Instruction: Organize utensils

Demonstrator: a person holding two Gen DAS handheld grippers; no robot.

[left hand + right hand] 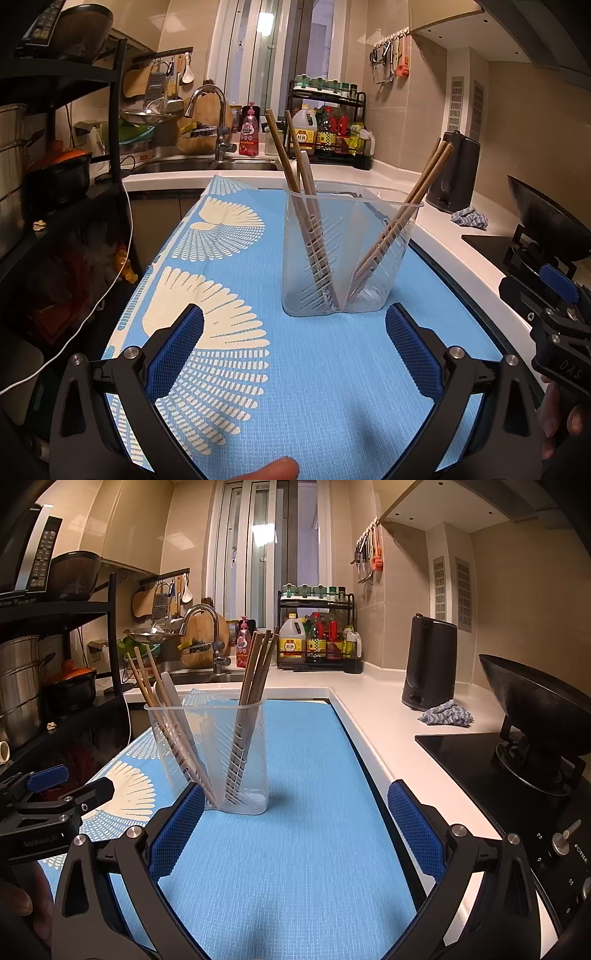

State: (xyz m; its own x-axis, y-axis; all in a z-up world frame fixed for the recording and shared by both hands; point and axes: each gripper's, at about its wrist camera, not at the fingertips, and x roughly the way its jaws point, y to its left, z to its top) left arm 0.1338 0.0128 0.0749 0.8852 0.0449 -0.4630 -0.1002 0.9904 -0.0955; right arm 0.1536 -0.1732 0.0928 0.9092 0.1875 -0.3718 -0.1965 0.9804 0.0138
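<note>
My utensil holder [347, 258] is clear, slightly frosted plastic with slotted walls, and the chopsticks [399, 221] in it look like matt brown wood. The blue mat [332, 387] under it has a fine woven, cloth-like grain. My left tongs [294, 350] and right tongs [295, 829] are matt black plastic with rough blue textured pads [413, 350] and shiny metal bolts. The white counter [388, 716] is smooth and glossy; the tap [207, 627] is polished metal.

Our home kitchen: sink faucet [210, 110], condiment rack [317, 635], wok [535, 698] on our stove [480, 760].
</note>
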